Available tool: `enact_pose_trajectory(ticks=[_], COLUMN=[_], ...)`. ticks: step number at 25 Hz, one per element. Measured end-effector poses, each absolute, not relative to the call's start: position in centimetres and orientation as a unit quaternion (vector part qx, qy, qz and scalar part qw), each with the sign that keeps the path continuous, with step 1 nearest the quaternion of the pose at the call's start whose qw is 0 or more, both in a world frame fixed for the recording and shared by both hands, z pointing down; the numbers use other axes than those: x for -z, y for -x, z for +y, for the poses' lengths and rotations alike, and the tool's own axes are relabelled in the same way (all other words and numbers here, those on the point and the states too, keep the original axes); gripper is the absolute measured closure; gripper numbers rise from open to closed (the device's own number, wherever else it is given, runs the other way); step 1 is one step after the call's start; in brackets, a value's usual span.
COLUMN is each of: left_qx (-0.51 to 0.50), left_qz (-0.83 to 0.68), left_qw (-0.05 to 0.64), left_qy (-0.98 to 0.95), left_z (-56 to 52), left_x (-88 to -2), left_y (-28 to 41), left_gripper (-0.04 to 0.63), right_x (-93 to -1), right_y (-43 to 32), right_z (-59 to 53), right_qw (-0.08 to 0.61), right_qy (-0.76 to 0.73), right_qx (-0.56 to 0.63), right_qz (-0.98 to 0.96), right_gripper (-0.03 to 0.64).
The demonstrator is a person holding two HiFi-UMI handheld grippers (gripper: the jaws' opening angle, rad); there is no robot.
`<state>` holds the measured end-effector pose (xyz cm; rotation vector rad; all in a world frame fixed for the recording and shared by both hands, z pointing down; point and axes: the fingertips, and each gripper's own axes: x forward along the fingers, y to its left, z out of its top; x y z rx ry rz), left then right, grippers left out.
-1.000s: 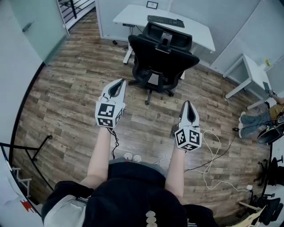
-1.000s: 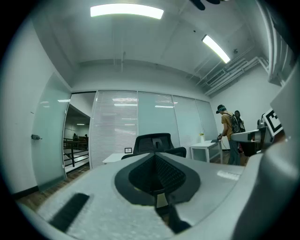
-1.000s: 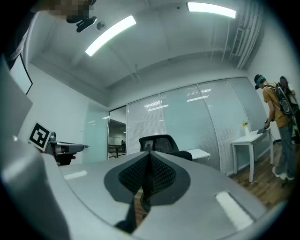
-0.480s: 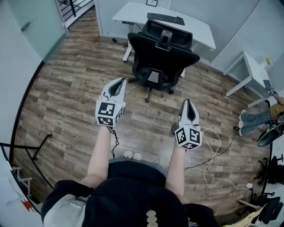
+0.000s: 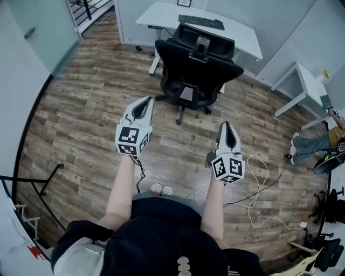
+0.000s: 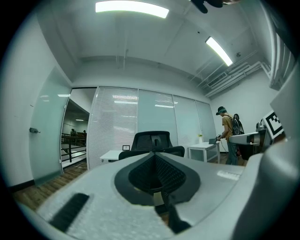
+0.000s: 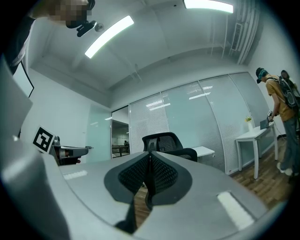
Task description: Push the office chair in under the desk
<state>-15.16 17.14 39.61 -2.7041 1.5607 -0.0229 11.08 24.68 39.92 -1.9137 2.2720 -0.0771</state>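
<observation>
Closed, empty left tool (image 5: 144, 100) and right tool (image 5: 227, 125) face open floor (image 5: 178, 144) before office chair (image 5: 197, 66) at desk (image 5: 243, 41).

Office chair (image 5: 197, 70) stands on the floor (image 5: 91, 108) just before the worktop (image 5: 161, 13), backrest toward the person. Keyboard (image 5: 201, 22) lies on the worktop, behind the chair. Left gripper (image 5: 144, 102) and right gripper (image 5: 227, 128) are side by side on the chair's near side, apart from it. Small table (image 5: 304, 86) is right of the chair. Cables (image 5: 261, 178) lie on the floor, right of the right gripper.
</observation>
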Motion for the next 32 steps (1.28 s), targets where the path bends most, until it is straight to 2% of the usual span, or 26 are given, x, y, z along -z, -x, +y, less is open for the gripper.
enact_pose_trajectory(ticks=[4, 11, 22, 32], left_qx=[0.002, -0.008, -0.007, -0.011], left_qz=[0.492, 0.473, 0.46, 0.461], left_qw=[0.002, -0.006, -0.002, -0.003], left_qy=[0.871, 0.881, 0.888, 0.887], left_z=[16.9, 16.1, 14.2, 6.8], left_x=[-39.9, -40.4, -40.9, -41.7], left_y=[15.2, 15.5, 15.3, 12.7], left_gripper=[0.563, 0.466, 0.465, 0.456], right_x=[-40.1, -40.6, -41.4, -41.7], right_y=[-11.0, -10.8, -11.1, -14.0], right_z=[24.6, 24.0, 23.1, 15.0], right_qw=[0.086, 0.093, 0.097, 0.101], right_qy=[0.642, 0.649, 0.661, 0.653], right_qx=[0.03, 0.038, 0.04, 0.033], right_qz=[0.761, 0.754, 0.743, 0.75], right_gripper=[0.591, 0.534, 0.523, 0.523])
